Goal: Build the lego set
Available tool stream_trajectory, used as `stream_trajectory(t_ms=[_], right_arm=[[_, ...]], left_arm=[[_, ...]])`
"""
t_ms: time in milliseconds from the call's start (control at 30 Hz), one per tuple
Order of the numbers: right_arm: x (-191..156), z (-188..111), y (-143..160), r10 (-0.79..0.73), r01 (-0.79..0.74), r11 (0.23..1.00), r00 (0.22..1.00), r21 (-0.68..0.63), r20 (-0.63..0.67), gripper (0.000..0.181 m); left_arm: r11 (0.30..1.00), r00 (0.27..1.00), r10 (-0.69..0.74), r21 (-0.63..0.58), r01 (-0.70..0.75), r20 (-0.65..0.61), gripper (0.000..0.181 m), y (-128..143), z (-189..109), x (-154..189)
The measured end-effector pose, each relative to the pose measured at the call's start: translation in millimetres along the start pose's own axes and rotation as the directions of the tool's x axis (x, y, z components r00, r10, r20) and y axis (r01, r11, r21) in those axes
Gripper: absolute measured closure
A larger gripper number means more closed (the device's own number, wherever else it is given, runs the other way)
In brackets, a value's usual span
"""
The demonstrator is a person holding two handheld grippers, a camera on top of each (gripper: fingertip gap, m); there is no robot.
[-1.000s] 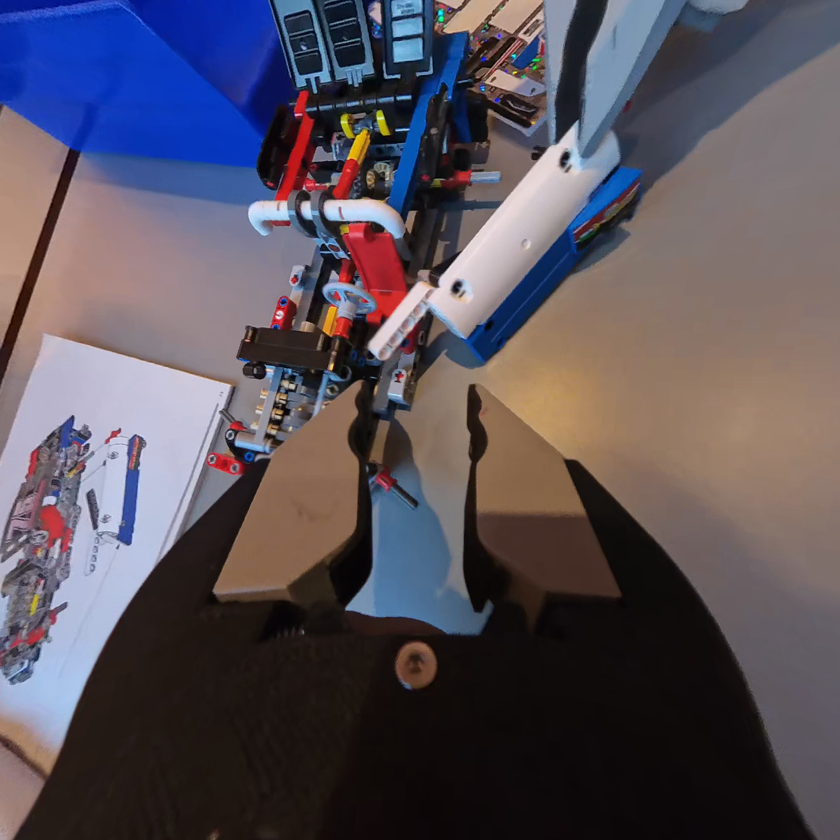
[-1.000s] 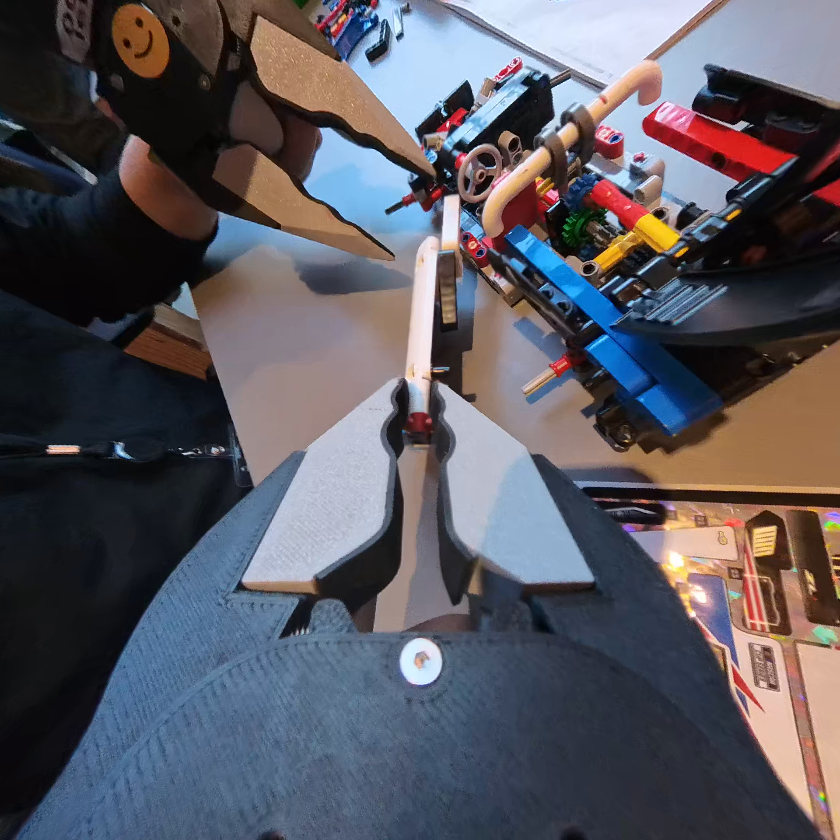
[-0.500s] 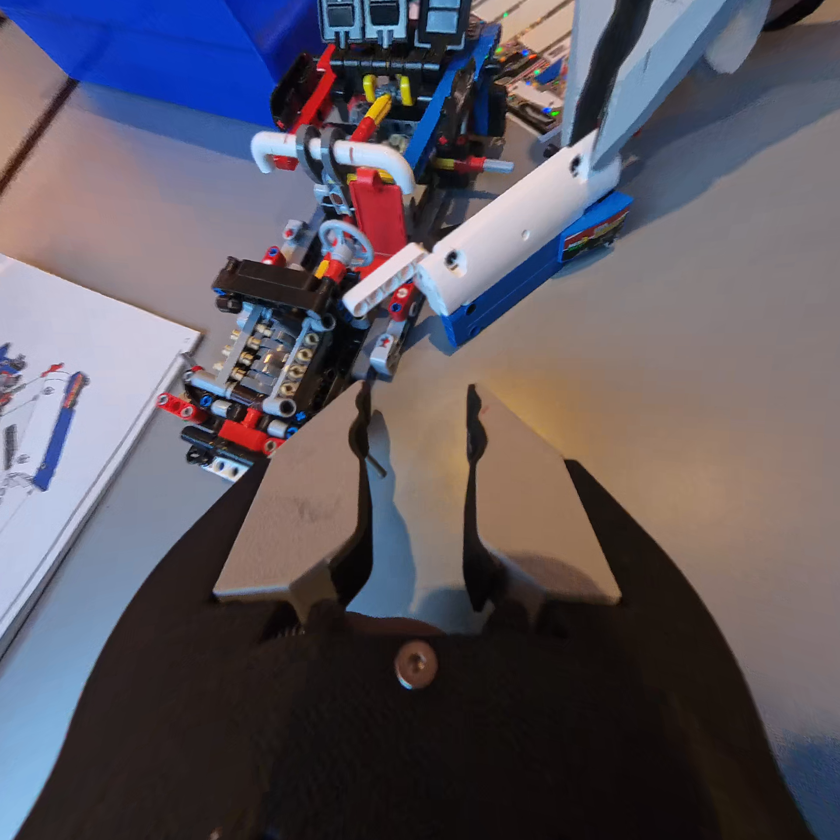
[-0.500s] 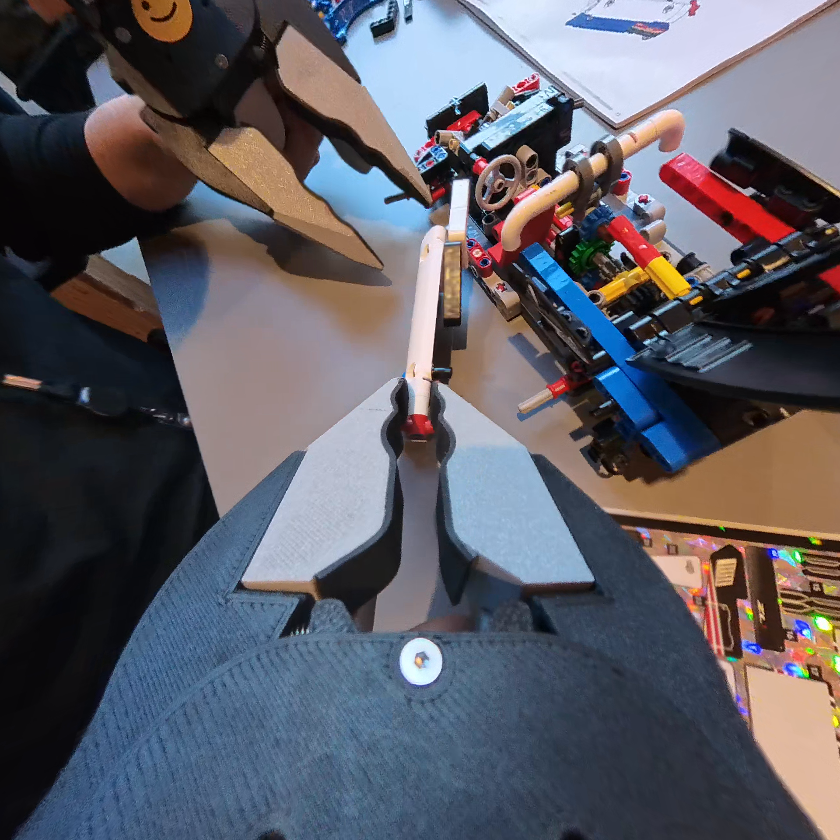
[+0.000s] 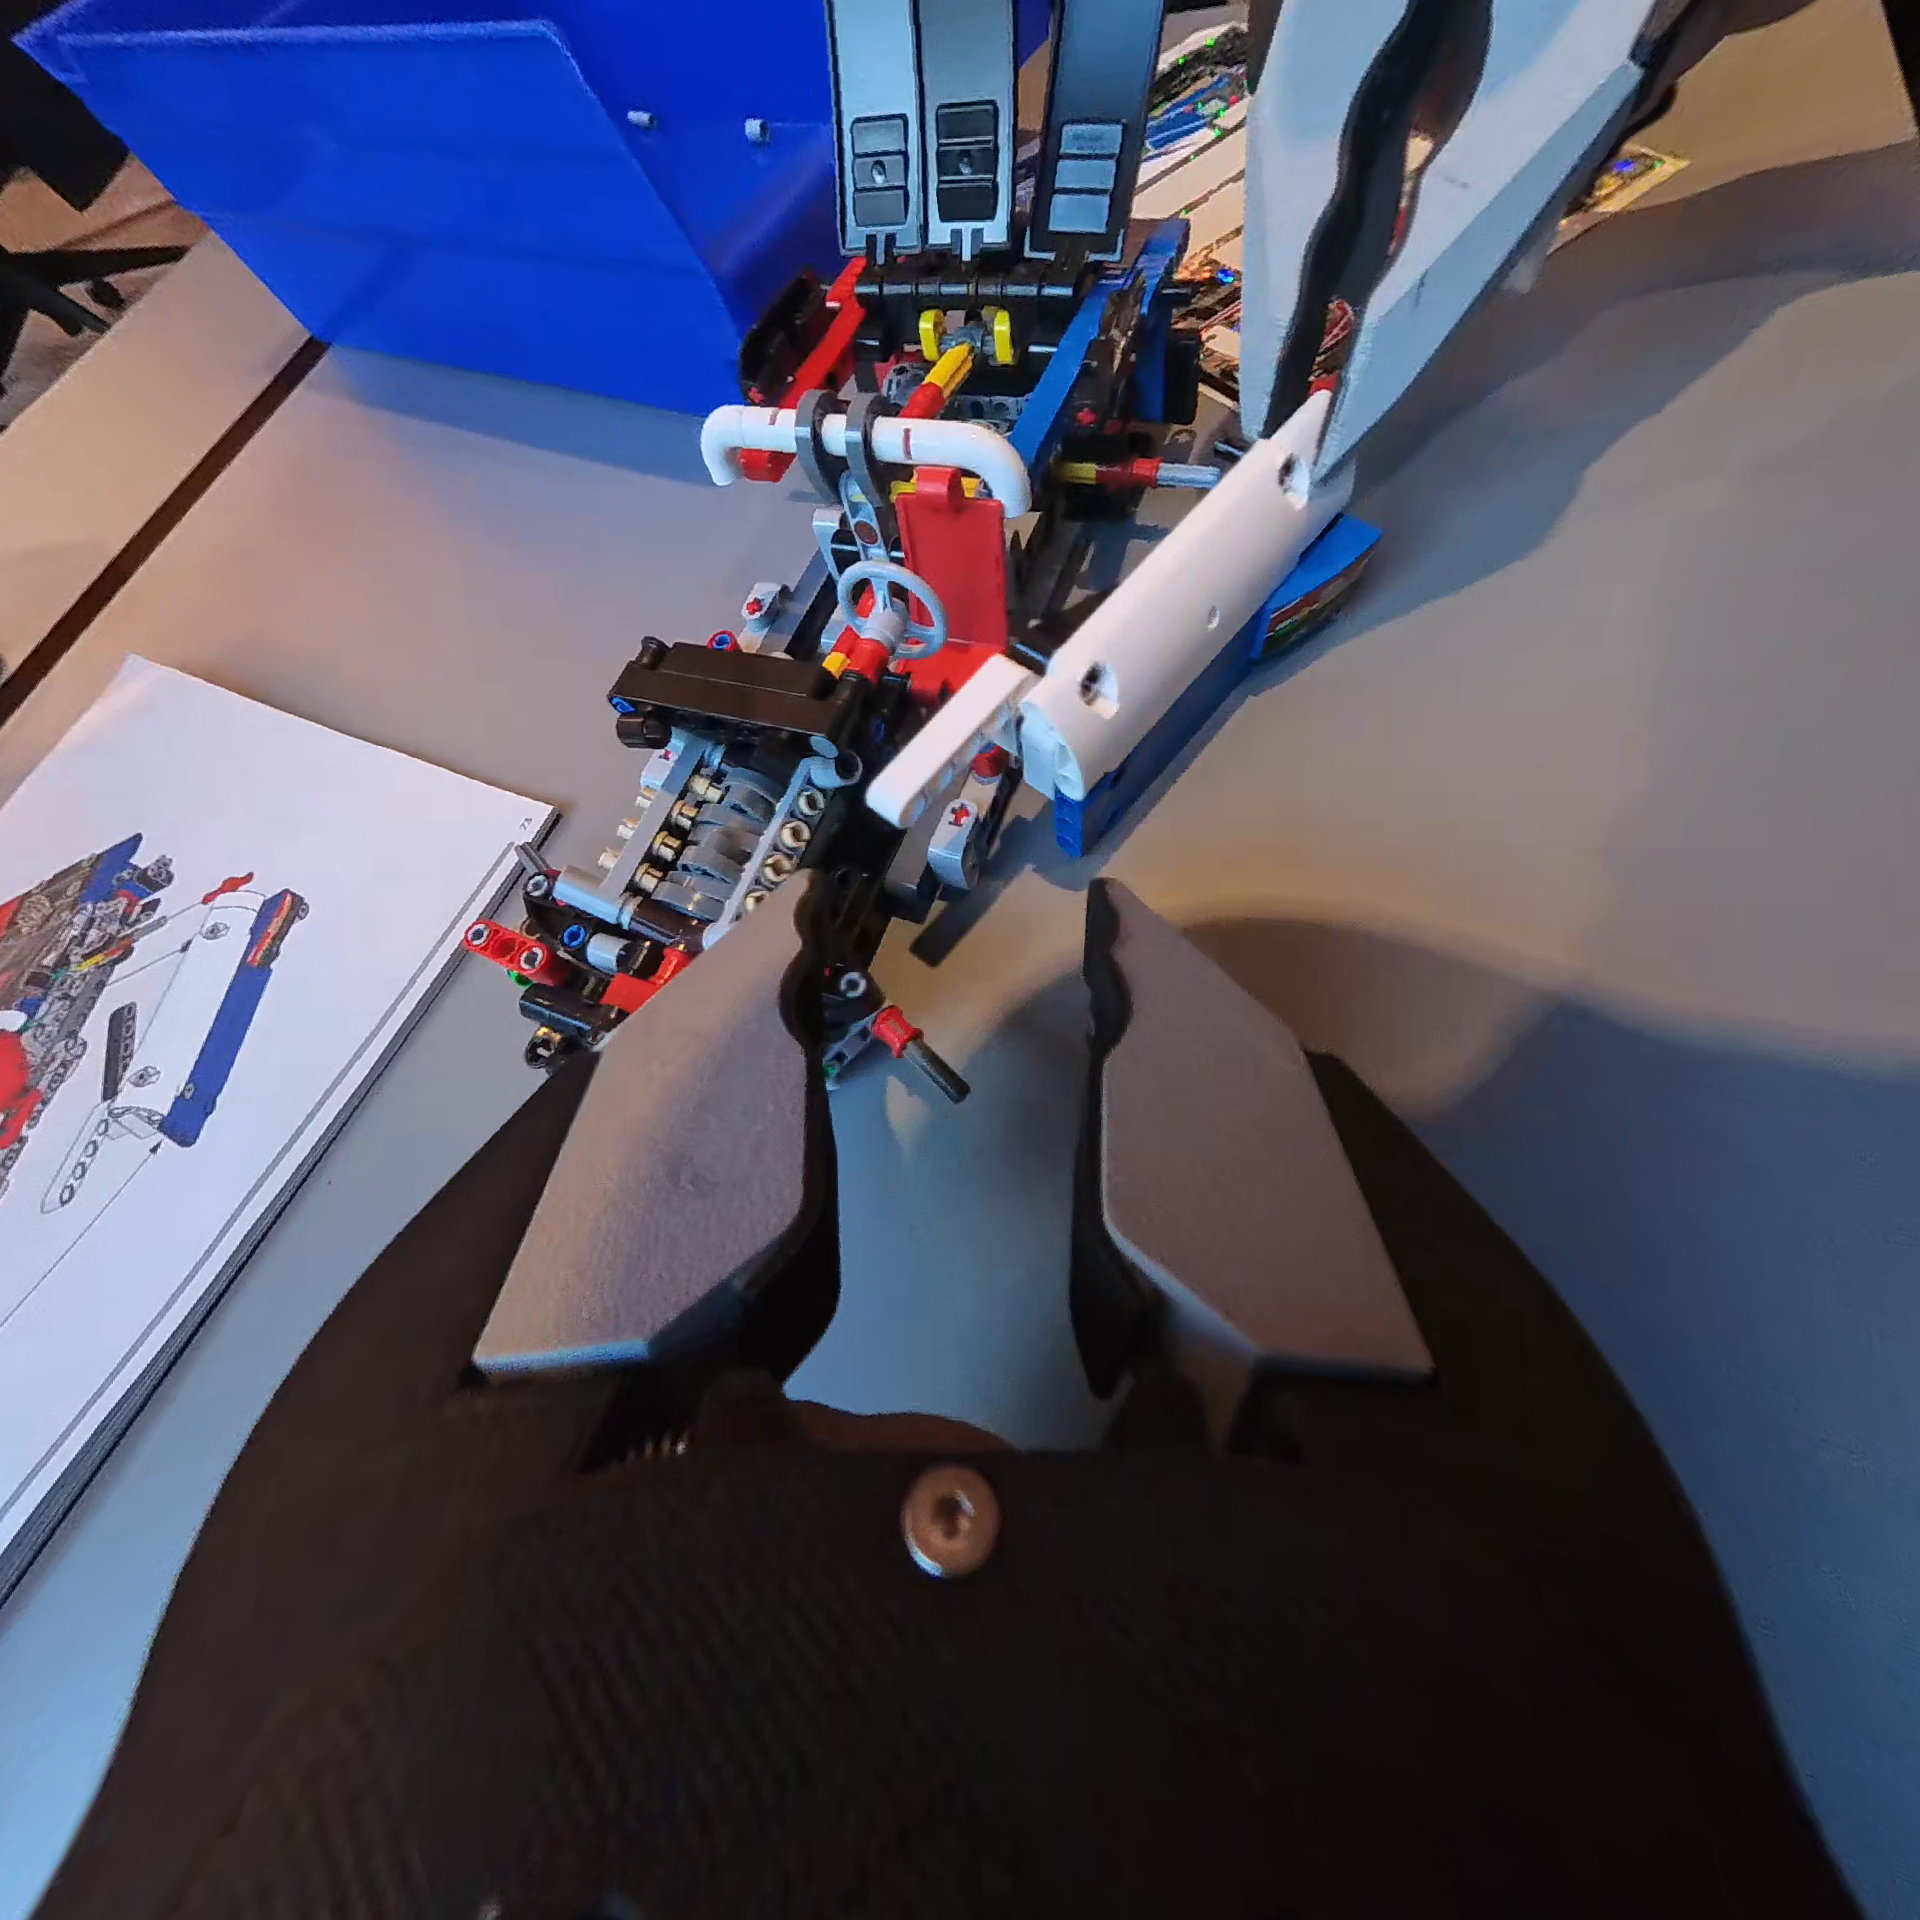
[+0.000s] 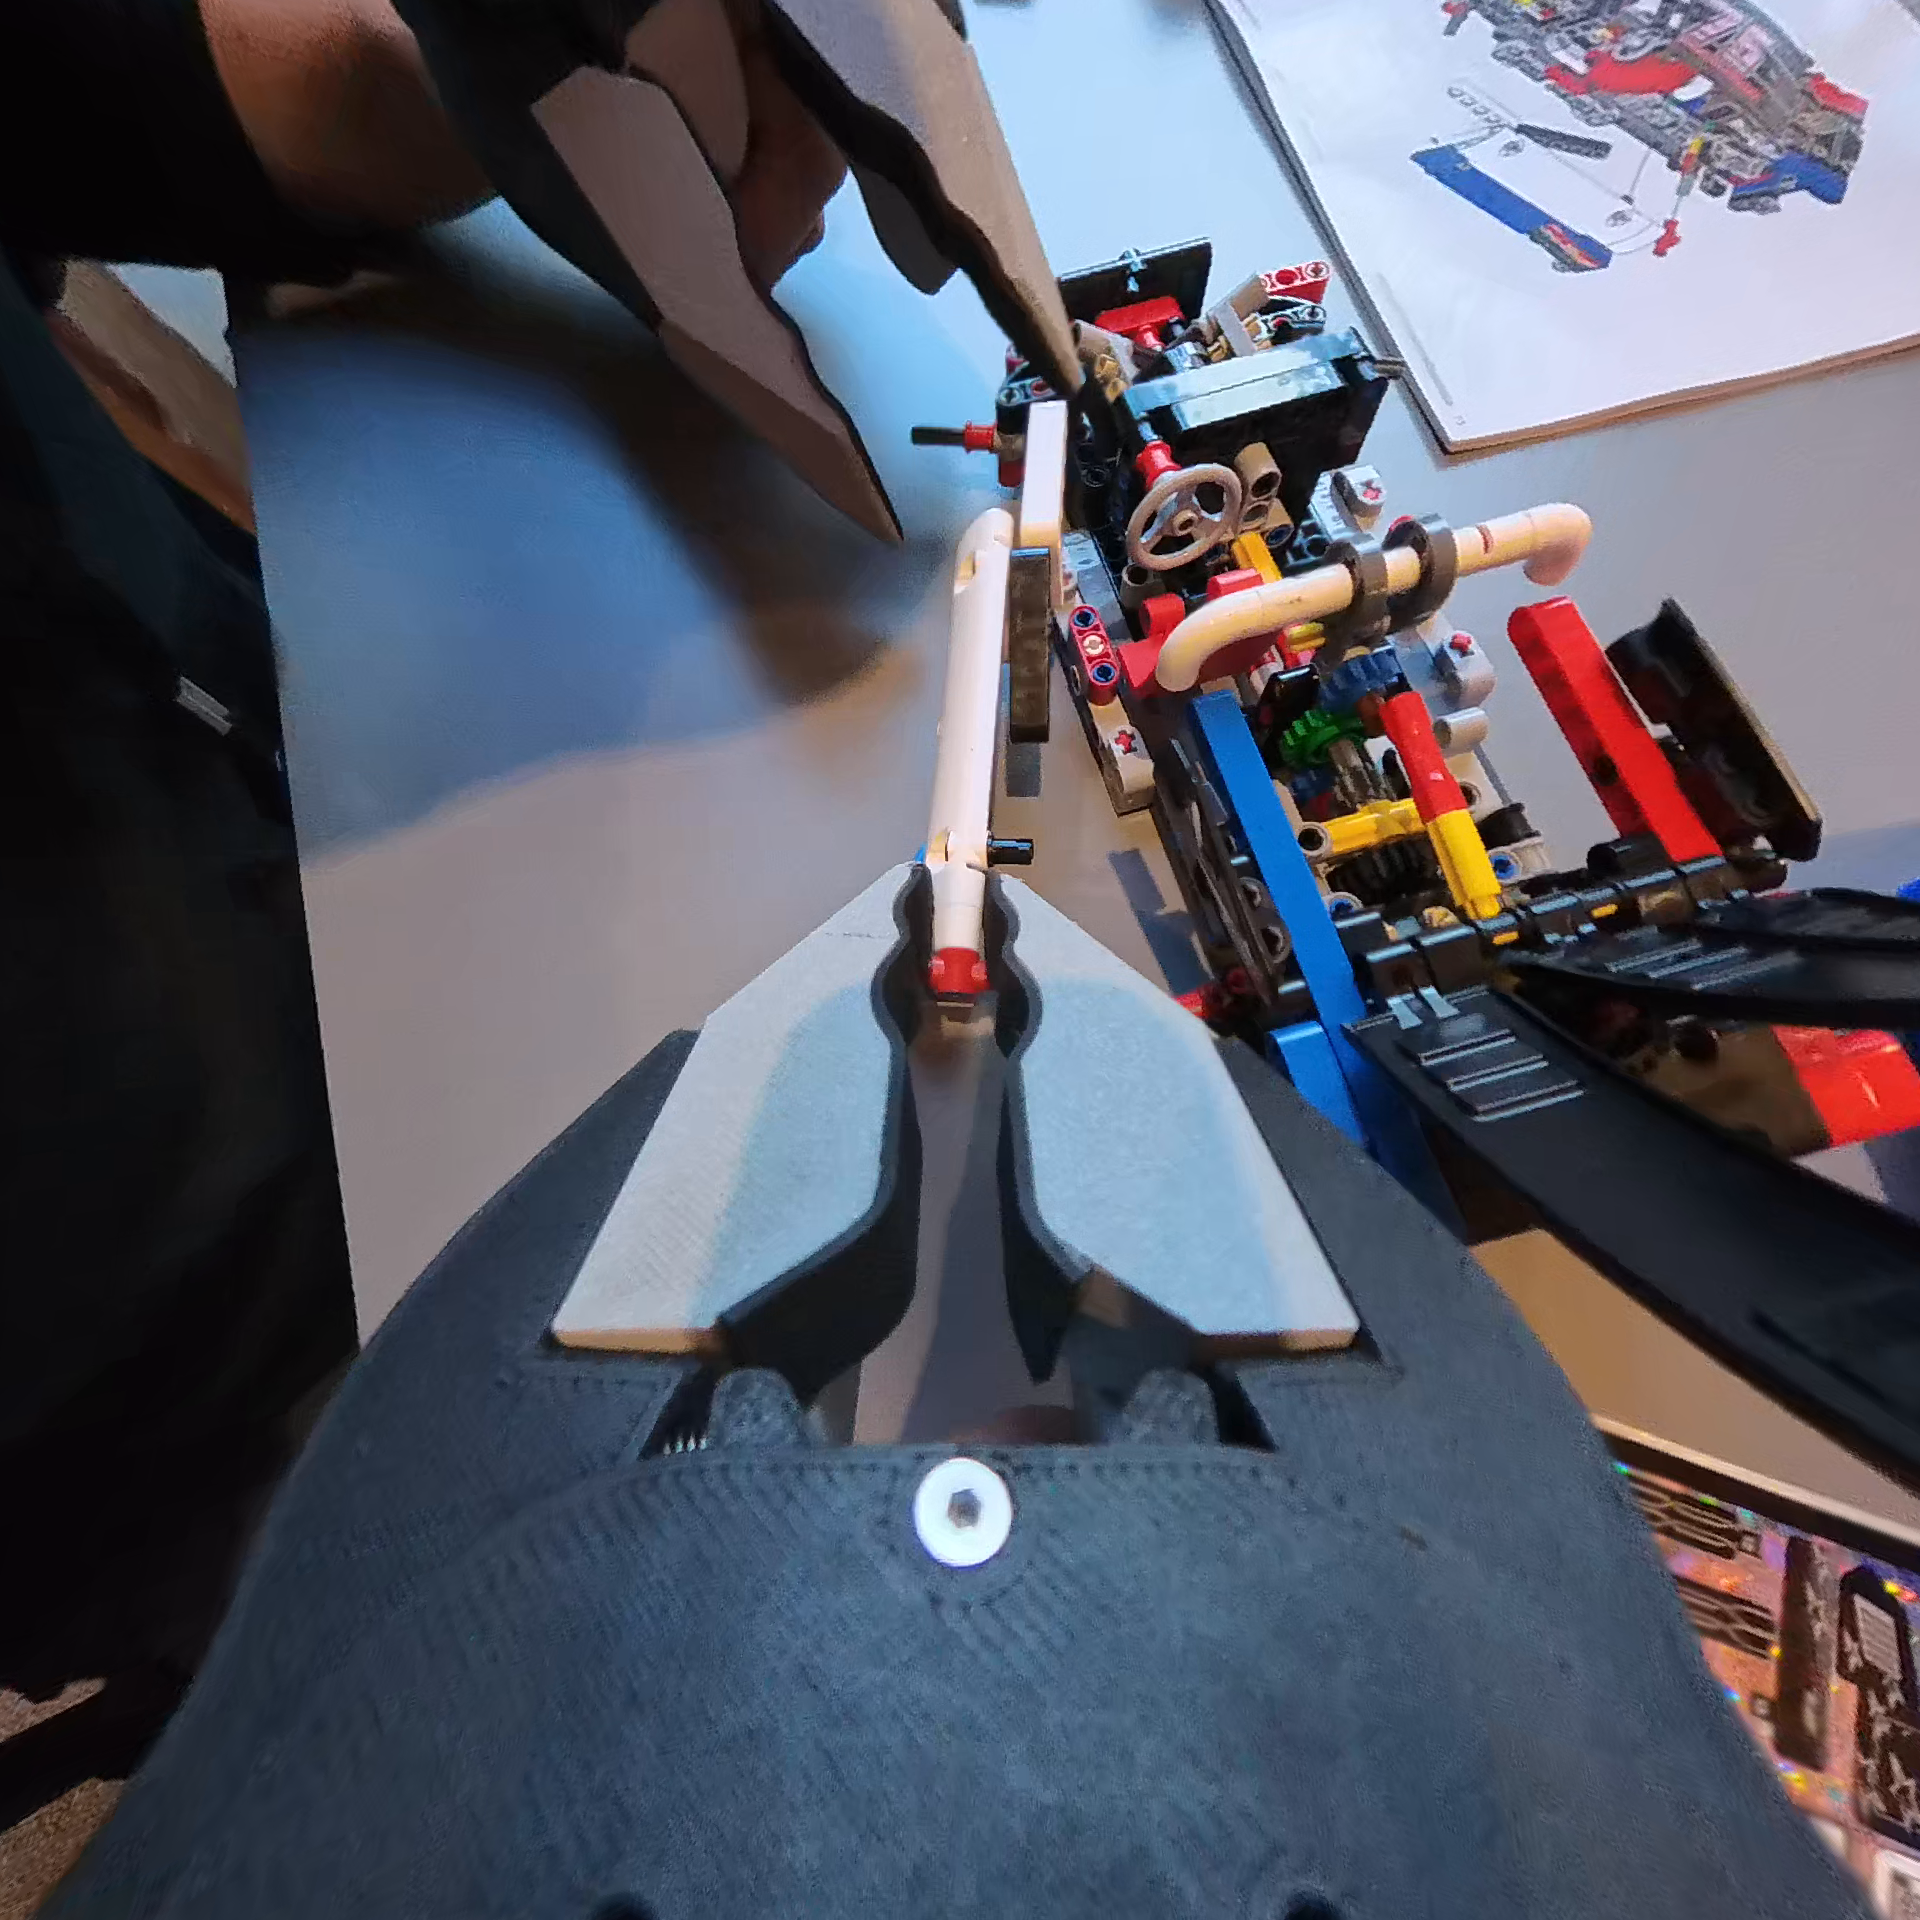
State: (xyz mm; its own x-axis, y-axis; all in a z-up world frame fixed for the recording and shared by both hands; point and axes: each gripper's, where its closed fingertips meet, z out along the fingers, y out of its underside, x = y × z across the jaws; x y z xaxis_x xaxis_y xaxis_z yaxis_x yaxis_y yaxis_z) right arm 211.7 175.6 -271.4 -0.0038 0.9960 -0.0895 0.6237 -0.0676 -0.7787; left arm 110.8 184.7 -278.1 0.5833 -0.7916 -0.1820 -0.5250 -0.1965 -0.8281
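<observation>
The partly built lego car (image 5: 831, 675) lies on the grey table, with a white roll bar, a red seat and a grey steering wheel. My right gripper (image 6: 956, 894) is shut on the rear end of a long white and blue side panel (image 6: 971, 707) and holds it against the car's (image 6: 1299, 675) side. The panel (image 5: 1164, 623) and the right gripper (image 5: 1330, 260) also show in the left wrist view. My left gripper (image 5: 951, 914) is open at the car's front end. A red and black pin (image 5: 904, 1039) sticks out between its fingers. In the right wrist view one finger of the left gripper (image 6: 831, 312) reaches the car's nose.
An open instruction booklet (image 5: 208, 987) lies left of the car and also shows in the right wrist view (image 6: 1558, 156). A blue bin (image 5: 416, 187) stands behind the car. A shiny sticker sheet (image 6: 1818, 1662) lies near the right gripper. A person's dark sleeve is at the left. My right fingertips sit around 11 cm from my left ones.
My left gripper has moved in onto the car's front end, still open. My right gripper has kept its hold on the panel beside the car.
</observation>
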Motion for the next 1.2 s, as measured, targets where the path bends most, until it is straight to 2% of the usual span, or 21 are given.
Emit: stream_trajectory(t_ms=[133,233,500,833,1200], right_arm=[[-2.0,0.5,-0.8,-0.032,0.032,0.999,0.999,0.006,0.002,0.175],[-2.4,0.4,-0.9,-0.05,0.05,0.999,0.999,0.015,-0.005,0.175],[-0.1,0.9,-1.9,-0.029,0.032,0.997,0.999,0.065,-0.044,0.175],[-0.2,-0.5,-0.7,-0.101,0.102,0.995,0.993,0.003,-0.067,0.174],[-0.9,-1.0,-1.0,-0.173,0.172,0.985,0.982,-0.009,-0.077,0.174]], left_arm=[[0.999,1.0,0.016,0.033,-0.017,0.025,0.135,-4.3,-2.7,-2.1],[0.999,0.999,0.032,0.014,-0.032,0.03,0.135,-2.6,-0.2,-1.7],[0.997,0.997,0.069,0.022,-0.069,0.026,0.137,-4.8,0.9,2.7],[0.998,1.0,0.022,0.05,-0.023,0.009,0.14,-9.2,0.8,-0.4],[0.997,0.998,0.061,0.058,-0.06,-0.016,0.14,-12.8,3.3,9.6]])
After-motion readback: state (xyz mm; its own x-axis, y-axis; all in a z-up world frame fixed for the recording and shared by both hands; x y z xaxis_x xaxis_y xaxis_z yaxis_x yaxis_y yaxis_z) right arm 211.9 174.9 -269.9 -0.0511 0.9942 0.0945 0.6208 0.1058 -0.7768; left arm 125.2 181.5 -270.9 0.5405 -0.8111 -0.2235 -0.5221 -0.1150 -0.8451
